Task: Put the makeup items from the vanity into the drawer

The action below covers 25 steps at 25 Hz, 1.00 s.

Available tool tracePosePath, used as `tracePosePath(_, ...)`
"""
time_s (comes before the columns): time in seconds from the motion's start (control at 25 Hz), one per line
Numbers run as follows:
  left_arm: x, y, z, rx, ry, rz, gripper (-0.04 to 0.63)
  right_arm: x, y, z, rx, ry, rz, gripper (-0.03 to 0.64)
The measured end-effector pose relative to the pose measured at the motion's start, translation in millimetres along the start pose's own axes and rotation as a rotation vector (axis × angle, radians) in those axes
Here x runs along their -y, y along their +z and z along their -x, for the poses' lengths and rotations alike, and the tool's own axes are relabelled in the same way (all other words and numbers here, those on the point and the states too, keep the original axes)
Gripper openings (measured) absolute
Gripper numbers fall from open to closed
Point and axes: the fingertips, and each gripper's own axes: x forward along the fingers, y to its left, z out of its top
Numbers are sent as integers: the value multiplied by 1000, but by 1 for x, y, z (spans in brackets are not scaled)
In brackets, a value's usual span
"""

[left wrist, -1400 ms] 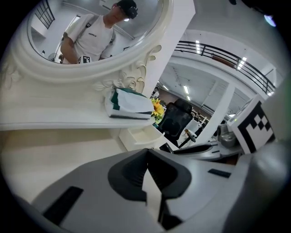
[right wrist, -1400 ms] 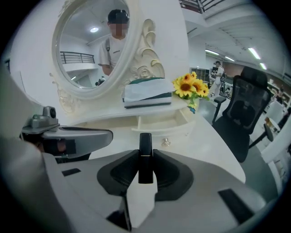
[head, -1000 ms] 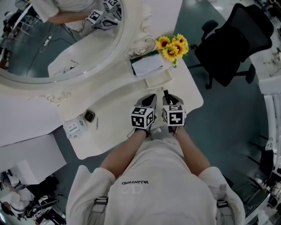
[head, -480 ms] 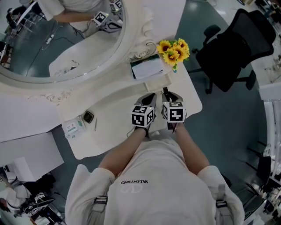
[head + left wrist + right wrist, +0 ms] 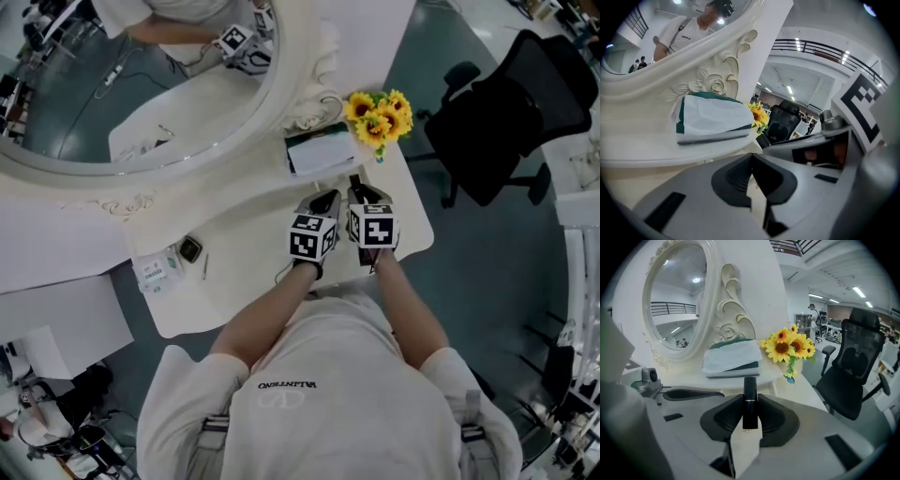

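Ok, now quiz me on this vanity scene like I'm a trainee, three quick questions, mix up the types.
1. True or false: the right gripper is shut on a black lipstick tube.
2. Multiple choice: what stands beside the white and green bundle near the mirror? A) sunflowers B) a lamp C) a kettle
3. Fill in: the jaws of the left gripper hold ____.

Key: 1 true; 2 A; 3 nothing.
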Motion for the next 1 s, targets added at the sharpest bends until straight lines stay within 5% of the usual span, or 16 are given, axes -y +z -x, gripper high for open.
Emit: tracePosePath(1.0,-13,4,-20,-1,23,-19,0,4,4,-21,-28,34,24,109)
